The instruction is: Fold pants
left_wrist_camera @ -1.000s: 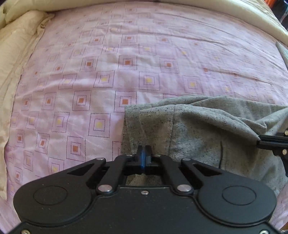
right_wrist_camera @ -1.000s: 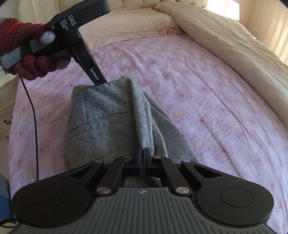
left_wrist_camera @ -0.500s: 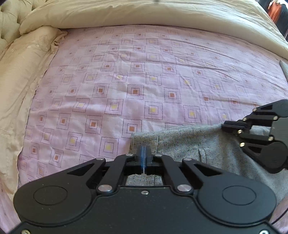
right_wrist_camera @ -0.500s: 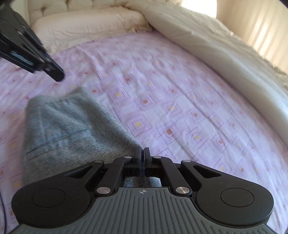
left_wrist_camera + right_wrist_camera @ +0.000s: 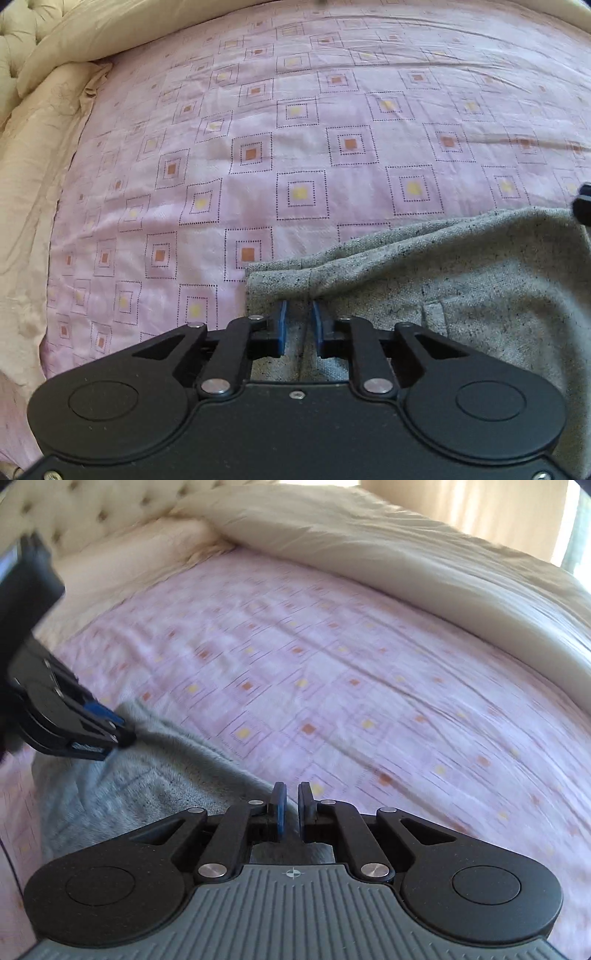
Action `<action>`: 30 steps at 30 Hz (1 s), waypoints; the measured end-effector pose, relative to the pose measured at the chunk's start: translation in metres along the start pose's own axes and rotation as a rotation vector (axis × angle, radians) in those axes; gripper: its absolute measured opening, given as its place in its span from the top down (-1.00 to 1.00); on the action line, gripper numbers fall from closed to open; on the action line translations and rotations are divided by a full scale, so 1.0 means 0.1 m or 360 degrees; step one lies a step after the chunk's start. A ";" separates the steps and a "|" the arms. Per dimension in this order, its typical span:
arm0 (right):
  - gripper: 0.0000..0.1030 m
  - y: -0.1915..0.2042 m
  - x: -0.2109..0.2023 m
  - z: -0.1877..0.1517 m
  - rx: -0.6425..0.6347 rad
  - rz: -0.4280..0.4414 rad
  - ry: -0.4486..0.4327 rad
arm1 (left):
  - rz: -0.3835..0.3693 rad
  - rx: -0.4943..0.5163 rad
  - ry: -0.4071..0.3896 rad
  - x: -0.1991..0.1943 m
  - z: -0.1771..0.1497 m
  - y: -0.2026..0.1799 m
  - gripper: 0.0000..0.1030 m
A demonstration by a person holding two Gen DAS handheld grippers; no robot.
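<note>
Grey pants (image 5: 461,280) lying folded on the bed (image 5: 332,110) atop the pink patterned sheet — cream duvet (image 5: 406,554) bunched along the far edge. Left hand-held gripper (image 5: 299,317) over the near corner, jaws opening, cloth between the blue pads (image 5: 281,325) but not pinched. Right hand-held gripper (image 5: 291,805) at the other corner — jaws opening too, narrowly parted, fabric edge beneath them.

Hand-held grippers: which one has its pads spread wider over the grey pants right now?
The left hand-held gripper: its opening blue pads show more grey pants between them than the right hand-held gripper, also opening.
</note>
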State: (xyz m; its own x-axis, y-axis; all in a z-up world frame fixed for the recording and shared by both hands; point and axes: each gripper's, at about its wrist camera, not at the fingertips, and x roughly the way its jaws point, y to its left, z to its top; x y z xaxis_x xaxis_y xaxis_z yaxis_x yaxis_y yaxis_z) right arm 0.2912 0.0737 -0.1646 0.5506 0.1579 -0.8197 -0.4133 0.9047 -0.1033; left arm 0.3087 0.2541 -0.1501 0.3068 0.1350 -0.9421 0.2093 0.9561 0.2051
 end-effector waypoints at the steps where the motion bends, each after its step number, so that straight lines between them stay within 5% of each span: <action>1: 0.87 -0.03 -0.13 -0.07 0.0062 -0.0033 -0.0019 | 0.0032 0.0019 -0.0007 0.00 -0.01 -0.03 0.38; 6: 0.86 0.00 -0.76 -0.55 0.0183 -0.0230 -0.0078 | 0.0305 -0.0048 -0.0143 -0.01 -0.12 -0.10 -0.40; 9: 0.86 0.06 -1.03 -0.89 0.0292 -0.0321 -0.0046 | 0.0236 -0.0030 -0.0173 -0.01 -0.12 0.00 -0.40; 15: 0.86 0.16 -1.21 -1.40 0.0543 -0.0276 0.0190 | -0.0081 -0.0281 -0.0059 -0.19 -0.08 0.31 -0.07; 19: 0.86 0.22 -1.28 -1.60 0.0630 -0.0217 0.0233 | -0.0169 -0.0371 -0.0110 -0.52 -0.27 0.31 -0.07; 30: 0.86 0.44 -1.40 -1.95 0.0526 -0.0087 0.0204 | -0.0418 -0.0240 0.0083 -1.10 -1.22 -0.60 -0.07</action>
State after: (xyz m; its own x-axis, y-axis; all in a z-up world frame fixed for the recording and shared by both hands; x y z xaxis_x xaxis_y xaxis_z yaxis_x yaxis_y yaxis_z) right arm 0.0543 0.0137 -0.1640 0.4615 0.0739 -0.8841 -0.1172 0.9929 0.0218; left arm 0.1488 0.2141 -0.0911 0.2114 -0.1122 -0.9709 0.1337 0.9874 -0.0850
